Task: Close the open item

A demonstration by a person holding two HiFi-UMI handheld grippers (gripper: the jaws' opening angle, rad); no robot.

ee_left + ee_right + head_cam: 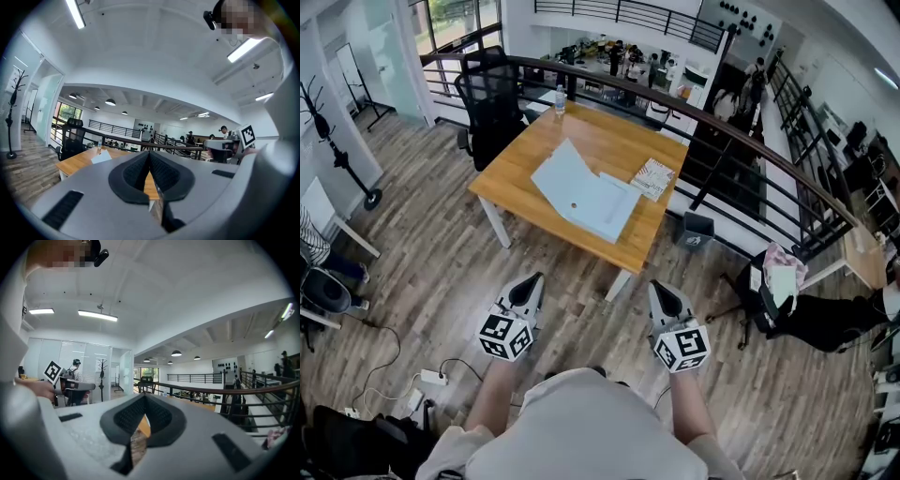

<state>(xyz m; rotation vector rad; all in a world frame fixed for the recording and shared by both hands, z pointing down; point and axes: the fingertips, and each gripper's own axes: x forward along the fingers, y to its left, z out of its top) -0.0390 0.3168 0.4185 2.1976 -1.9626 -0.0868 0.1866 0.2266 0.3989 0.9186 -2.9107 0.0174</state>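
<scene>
Blue folder [586,199] lies open on table [609,141] (booklet [653,178] beside).

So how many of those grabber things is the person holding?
2. The left hand-held gripper is at the head view's lower left, the right hand-held gripper beside it.

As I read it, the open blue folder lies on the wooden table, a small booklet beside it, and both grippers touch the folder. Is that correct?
Not quite. The head view shows the left gripper and right gripper short of the table, over the floor, touching nothing. The folder and booklet are as you say.
</scene>
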